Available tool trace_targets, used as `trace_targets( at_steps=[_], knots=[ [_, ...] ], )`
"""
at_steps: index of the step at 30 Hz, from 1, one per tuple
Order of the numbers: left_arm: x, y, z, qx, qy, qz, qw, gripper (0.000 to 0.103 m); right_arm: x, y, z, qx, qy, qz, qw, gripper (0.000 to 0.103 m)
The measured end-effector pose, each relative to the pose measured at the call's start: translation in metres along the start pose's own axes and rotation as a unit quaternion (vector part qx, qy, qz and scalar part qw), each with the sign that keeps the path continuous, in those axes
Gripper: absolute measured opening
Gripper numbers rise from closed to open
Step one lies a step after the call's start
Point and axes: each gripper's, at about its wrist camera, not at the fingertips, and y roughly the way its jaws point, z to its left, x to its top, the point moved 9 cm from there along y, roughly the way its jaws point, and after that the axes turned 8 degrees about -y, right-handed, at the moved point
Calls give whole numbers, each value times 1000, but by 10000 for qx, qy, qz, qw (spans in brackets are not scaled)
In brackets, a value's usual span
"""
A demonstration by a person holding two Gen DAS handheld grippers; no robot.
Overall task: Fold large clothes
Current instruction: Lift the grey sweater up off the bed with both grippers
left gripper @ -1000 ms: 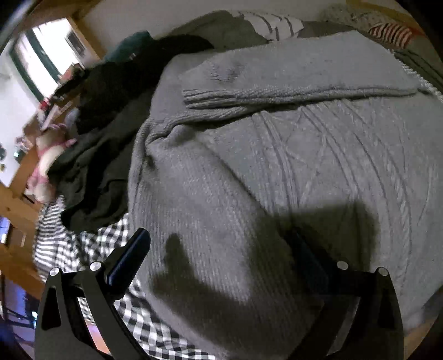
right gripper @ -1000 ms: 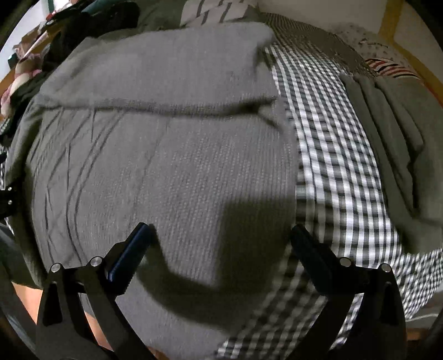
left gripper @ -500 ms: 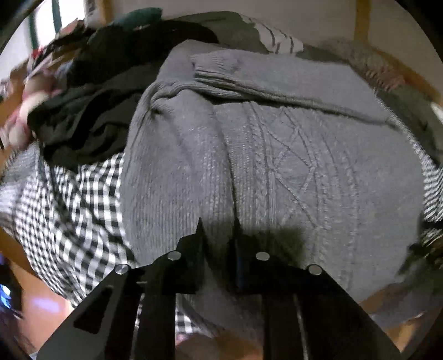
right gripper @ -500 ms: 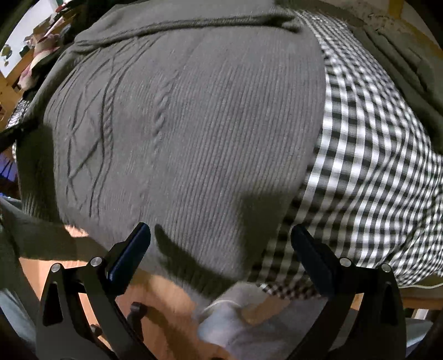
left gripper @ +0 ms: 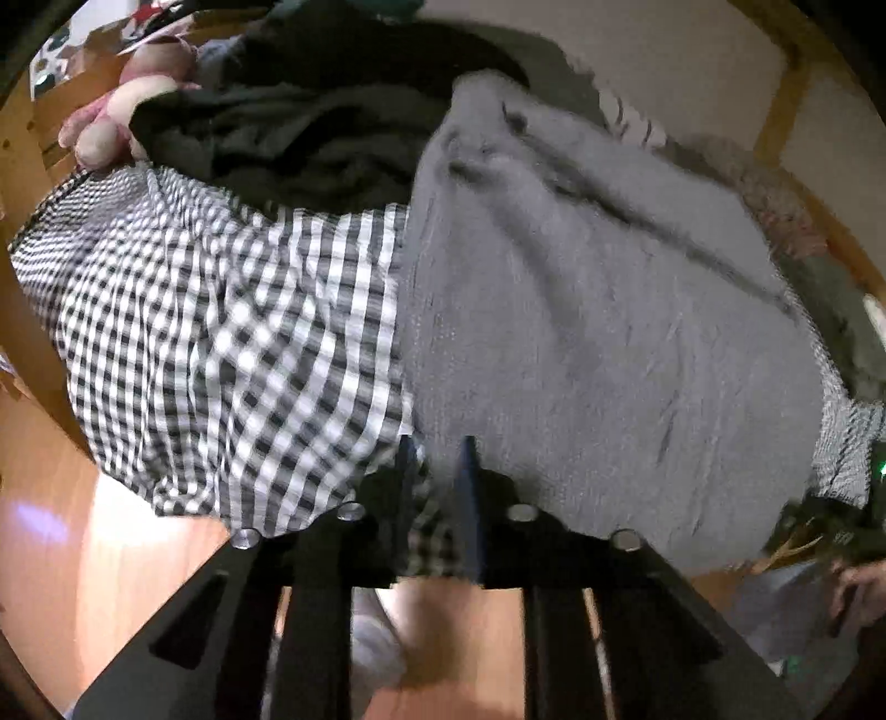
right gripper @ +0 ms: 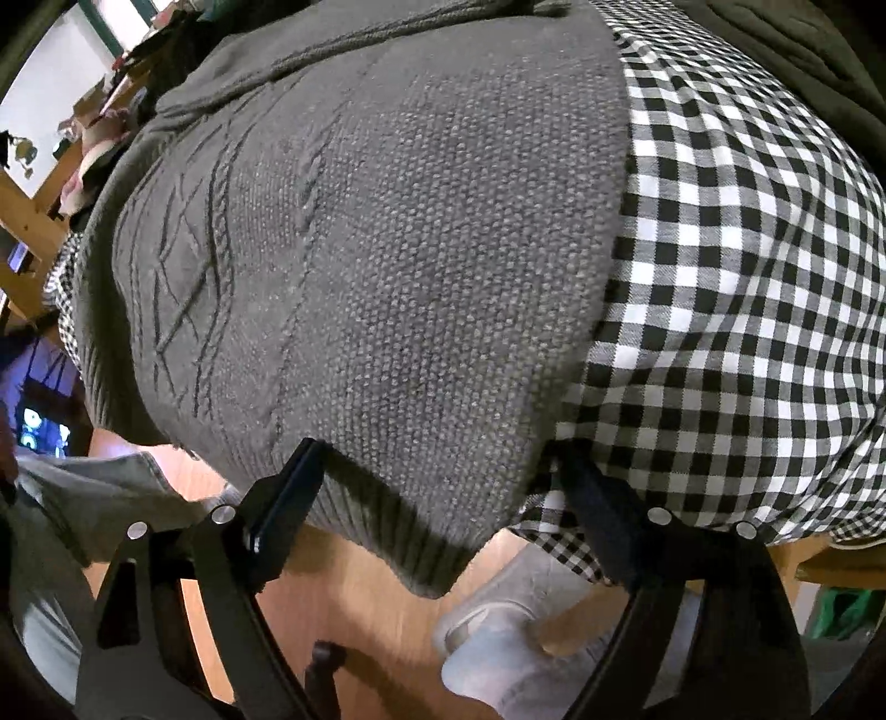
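A grey cable-knit sweater (left gripper: pixel 598 332) lies on a black-and-white checked bedcover (left gripper: pixel 221 354), its sleeve folded across the top. My left gripper (left gripper: pixel 437 471) is shut at the sweater's near left hem corner, with grey knit and some checked cloth between the fingers. In the right wrist view the sweater (right gripper: pixel 398 243) fills the middle, its ribbed hem hanging over the bed edge. My right gripper (right gripper: pixel 437 471) is open, its fingers either side of the hem's right corner, not closed on it.
Dark clothes (left gripper: pixel 310 122) are piled at the back left, with a pink soft toy (left gripper: pixel 111 116) beside them. An olive garment (right gripper: pixel 786 50) lies on the checked cover (right gripper: pixel 747 266) to the right. Wooden floor (right gripper: pixel 354 598) and a socked foot (right gripper: pixel 498 631) lie below the bed edge.
My left gripper went from open to shut on the sweater's hem and swung left. My right gripper dropped to the hem at the bed edge and stayed open.
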Motion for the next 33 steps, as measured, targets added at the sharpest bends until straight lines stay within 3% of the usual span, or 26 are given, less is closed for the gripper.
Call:
trace_targets(
  at_steps=[1,3,6,7,9,10,14,17,18,19,20,21,22,24,28,29,30,32,33],
  knots=[
    [-7,5,3,110,91,-13,9999,33,-6,-5,-2,17,23,-17,10000,84],
    [-18,12,1,-40,125,22,9999,51,-11,-7,-2,9,-43,-28,10000,85],
    [-28,20,-18,-1267,-182,145,9917,56,-17,-7,0,-41,-134,-89,9999,87],
    [-29,23,-17,-1237,-224,143,9920,63,-18,-9,0,-64,-148,-105,9998,87],
    [-36,39,-7,-890,-389,332,9947,65,-21,-9,0,-19,-101,-148,9998,88],
    [-43,44,-3,-980,-605,464,9923,65,-22,-10,-1,40,-68,-186,9998,88],
    [-55,50,-7,-1829,-1031,760,9748,66,-24,-16,1,369,-86,-454,9983,86],
    [-55,52,-9,-2290,-1275,795,9618,65,-28,-17,-5,222,-166,-485,9984,82],
    [-55,51,-8,-2442,-1362,791,9569,64,-28,-19,-7,189,-153,-513,9984,74],
    [-53,52,-5,-2523,-1405,761,9544,48,-29,-22,-11,222,-56,-541,9983,67],
    [-55,48,-6,-2650,-1419,742,9509,36,-29,-24,-14,302,67,-566,9979,51],
    [-54,45,-2,-2685,-1401,714,9504,13,-28,-27,-23,481,305,-576,9967,25],
    [-54,44,0,-2738,-1391,674,9493,11,-29,-31,-31,672,523,-582,9947,19],
    [-61,31,-3,-2886,-1352,660,9456,11,-31,-35,-39,1076,848,-605,9887,18],
    [-71,32,-4,-2946,-1282,735,9441,10,-38,-44,-48,1154,879,-637,9874,18],
    [-73,34,-2,-2979,-1313,724,9427,10,-40,-43,-51,1044,836,-565,9894,22],
    [-81,31,3,-3026,-1338,745,9407,10,-39,-41,-53,956,817,-510,9908,33],
    [-90,35,1,-3086,-1424,852,9366,10,-38,-39,-54,1062,765,-551,9899,48],
    [-95,40,2,-3072,-1449,923,9360,11,-34,-36,-48,1028,703,-581,9905,50]
  ],
)
